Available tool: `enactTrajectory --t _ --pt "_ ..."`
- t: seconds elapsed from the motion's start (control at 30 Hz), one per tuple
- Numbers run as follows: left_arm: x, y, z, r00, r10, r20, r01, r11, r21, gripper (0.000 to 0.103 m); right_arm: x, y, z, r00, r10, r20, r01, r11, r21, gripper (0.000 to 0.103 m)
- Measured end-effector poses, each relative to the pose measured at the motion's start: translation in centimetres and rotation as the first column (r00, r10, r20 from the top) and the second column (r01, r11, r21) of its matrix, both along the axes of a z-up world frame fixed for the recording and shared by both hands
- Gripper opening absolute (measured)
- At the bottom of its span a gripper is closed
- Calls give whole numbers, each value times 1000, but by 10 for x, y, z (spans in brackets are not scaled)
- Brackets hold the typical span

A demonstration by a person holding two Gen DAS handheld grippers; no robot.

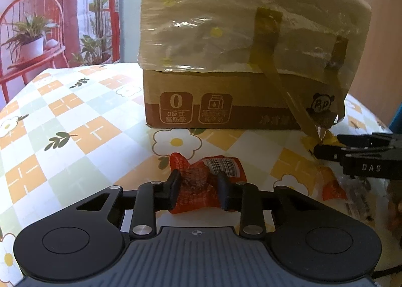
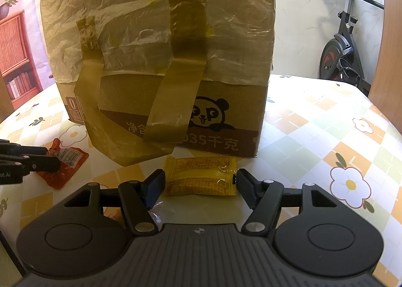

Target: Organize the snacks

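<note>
My left claw (image 1: pixel 198 186) is pinched in on the red snack packet (image 1: pixel 201 181); both pads press its crumpled wrapper, barcode side up, and the packet lies on the checked flower-print tablecloth (image 1: pixel 75 121) just in front of the taped cardboard box (image 1: pixel 226 101). My right claw (image 2: pixel 198 186) stands about half spread around the yellow snack packet (image 2: pixel 201 176). The left fingertip sits at the packet's left edge and the right fingertip at its right edge, but I cannot tell whether either one actually presses on it. That packet lies flat on the cloth, close against the box's front, under the panda print (image 2: pixel 213 113).
</note>
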State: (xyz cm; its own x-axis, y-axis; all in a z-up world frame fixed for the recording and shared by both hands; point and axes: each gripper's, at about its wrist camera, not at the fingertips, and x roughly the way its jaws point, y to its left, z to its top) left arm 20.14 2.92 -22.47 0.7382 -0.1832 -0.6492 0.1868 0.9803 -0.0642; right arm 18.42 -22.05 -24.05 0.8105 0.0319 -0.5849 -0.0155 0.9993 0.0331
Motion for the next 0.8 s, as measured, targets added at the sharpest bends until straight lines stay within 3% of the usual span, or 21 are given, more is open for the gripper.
enactTrajectory --t 0.2,0.23,0.57,0.8 --pt "1 8 2 1000 23 2 -23 999 -27 30 0 0 0 1000 0 0 0 1000 0 66" --pt "1 9 3 1000 28 5 -28 999 -30 26 0 0 0 1000 0 0 0 1000 -1 67" --pt "0 10 7 999 44 23 -43 998 -36 26 0 0 0 1000 -1 -1 1 1000 -1 67" --pt "6 23 5 993 114 -25 -115 992 -49 32 0 0 0 1000 0 -1 0 1000 -2 67"
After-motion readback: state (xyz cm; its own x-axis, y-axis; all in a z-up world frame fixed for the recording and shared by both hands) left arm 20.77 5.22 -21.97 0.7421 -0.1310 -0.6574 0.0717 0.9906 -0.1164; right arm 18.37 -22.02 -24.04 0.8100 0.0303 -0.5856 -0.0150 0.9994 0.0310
